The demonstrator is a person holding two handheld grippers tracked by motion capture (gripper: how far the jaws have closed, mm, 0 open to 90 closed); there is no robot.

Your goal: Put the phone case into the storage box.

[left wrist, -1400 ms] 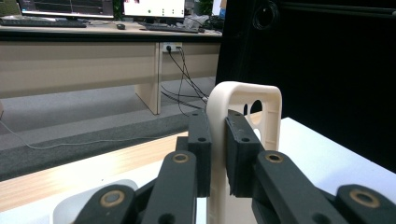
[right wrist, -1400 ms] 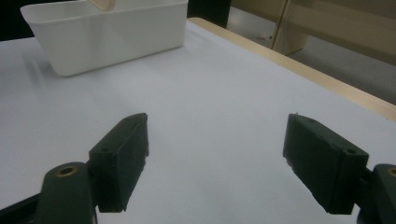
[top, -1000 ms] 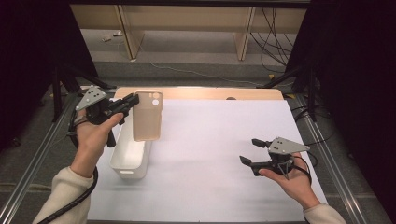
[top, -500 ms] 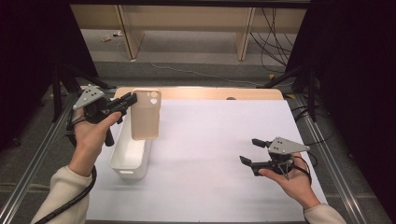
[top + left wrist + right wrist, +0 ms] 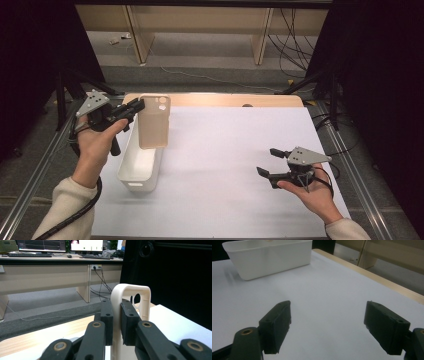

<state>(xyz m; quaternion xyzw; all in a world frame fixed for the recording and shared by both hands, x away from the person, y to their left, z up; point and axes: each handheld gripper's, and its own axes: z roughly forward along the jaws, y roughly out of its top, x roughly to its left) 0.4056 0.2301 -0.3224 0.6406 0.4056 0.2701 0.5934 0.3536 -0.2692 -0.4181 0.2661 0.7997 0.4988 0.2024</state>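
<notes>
A beige phone case hangs upright over the white bin at the table's left. My left gripper is shut on the case's upper left edge and holds it in the air. In the left gripper view the case stands between the two black pads, which press on its side wall. My right gripper rests low over the white table cover at the right, open, with nothing between its fingers. The right gripper view shows the bin farther off.
A white sheet covers the table, with a wooden strip along the far edge. Metal rails run along both sides. Cables and desk legs stand on the floor beyond.
The left gripper has lifted the phone case slightly higher above the bin. The right gripper has not moved.
</notes>
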